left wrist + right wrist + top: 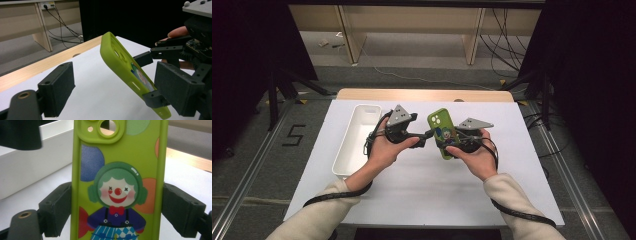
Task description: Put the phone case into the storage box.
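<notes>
Above the table centre, the right gripper (460,141) clamps the case (441,131).
The left gripper (428,136), jaws apart, reaches its edge; the tray (343,161) waits empty, so placing remains.

Lime-green clown phone case against a white table cover and black grippers.

I see the phone case (117,182) as lime green, printed with a clown: mint-green hair, white face, red nose and smile, red bow tie, purple shirt, blue-and-white diamond trousers. Around the clown sit blue, orange, red and pale green balloon shapes. At the left of the high view, the tray (343,162) is plain white, like the table cover (432,190). The table's (362,94) far edge is light wood. Both the left gripper (428,138) and right gripper (451,141) are matt black with grey top plates; my sleeves (522,200) are cream.
</notes>
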Available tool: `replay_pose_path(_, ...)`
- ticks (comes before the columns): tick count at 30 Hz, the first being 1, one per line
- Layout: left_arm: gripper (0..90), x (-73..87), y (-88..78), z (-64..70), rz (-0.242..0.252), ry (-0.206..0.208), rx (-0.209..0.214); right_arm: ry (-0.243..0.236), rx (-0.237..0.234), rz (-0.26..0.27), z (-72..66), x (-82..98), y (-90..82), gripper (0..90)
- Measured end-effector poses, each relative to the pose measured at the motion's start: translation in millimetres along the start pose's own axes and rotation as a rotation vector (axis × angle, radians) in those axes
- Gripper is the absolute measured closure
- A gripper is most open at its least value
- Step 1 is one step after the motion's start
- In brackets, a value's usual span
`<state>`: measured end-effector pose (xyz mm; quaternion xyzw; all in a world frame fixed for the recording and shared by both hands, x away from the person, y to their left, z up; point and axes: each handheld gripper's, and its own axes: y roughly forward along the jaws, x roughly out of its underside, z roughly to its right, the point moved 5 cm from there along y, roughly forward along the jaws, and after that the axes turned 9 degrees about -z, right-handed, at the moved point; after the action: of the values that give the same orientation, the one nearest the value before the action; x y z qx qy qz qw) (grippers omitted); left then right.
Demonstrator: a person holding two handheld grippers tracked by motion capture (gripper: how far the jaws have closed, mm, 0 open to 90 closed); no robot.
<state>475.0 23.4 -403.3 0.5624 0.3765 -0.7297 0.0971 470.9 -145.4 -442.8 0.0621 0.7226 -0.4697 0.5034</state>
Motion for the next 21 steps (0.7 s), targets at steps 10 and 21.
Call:
replay_pose_path(10,22.1,-2.6,13.3,-0.3,-0.013,-0.027,0.017,-0.01,-0.002,0.008,-2.9,-0.7,0.5,16.9)
replay_pose_path(21,40.2,-4.7,26.3,0.5,-0.01,-0.078,0.034,-0.025,0.0,0.016,-6.9,-2.0,0.7,16.9)
